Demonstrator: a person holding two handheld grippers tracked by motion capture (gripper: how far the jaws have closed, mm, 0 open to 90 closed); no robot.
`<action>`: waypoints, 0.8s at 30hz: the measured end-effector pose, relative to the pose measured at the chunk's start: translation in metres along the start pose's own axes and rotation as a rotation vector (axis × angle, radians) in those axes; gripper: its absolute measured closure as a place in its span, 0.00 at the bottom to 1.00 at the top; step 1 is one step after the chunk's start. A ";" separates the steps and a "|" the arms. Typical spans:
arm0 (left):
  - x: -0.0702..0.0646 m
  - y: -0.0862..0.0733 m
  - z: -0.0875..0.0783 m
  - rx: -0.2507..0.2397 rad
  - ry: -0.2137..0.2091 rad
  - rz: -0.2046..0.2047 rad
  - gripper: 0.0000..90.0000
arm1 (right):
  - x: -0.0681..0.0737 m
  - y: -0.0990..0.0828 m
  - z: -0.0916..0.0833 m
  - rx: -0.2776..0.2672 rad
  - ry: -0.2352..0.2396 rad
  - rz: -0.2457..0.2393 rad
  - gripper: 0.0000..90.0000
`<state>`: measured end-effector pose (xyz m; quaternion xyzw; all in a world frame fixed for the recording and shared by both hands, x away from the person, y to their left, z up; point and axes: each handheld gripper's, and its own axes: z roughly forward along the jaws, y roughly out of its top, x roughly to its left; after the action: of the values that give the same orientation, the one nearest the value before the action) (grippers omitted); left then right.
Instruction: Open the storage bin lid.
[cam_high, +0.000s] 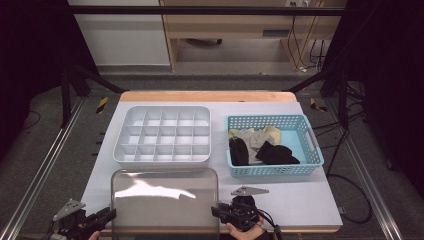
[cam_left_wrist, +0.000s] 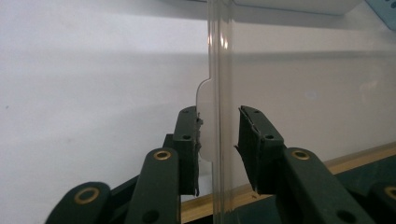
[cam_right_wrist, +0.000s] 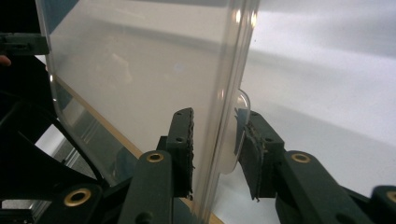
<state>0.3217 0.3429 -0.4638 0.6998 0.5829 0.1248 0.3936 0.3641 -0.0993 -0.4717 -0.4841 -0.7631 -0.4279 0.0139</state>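
We have the clear lid (cam_high: 165, 197) lying on the table (cam_high: 300, 200) (its side tabs between both tongs), left tongs (cam_left_wrist: 218, 140) and right tongs (cam_right_wrist: 215, 144) spread, not pinching.

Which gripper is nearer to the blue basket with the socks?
Right. The right gripper is at the clear lid's right edge, just below the blue basket; the left gripper is at the lid's far left edge.
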 end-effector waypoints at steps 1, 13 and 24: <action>0.000 0.000 0.000 0.000 -0.001 -0.001 0.75 | 0.000 0.000 0.000 0.004 -0.001 -0.002 0.72; 0.000 0.000 0.006 0.022 0.011 0.003 0.71 | -0.002 0.000 0.005 0.002 -0.025 -0.015 0.67; -0.001 -0.001 0.012 0.043 0.039 0.032 0.69 | -0.004 0.000 0.010 0.008 -0.068 -0.022 0.61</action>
<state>0.3281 0.3370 -0.4720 0.7146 0.5818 0.1321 0.3652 0.3704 -0.0952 -0.4795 -0.4898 -0.7702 -0.4082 -0.0151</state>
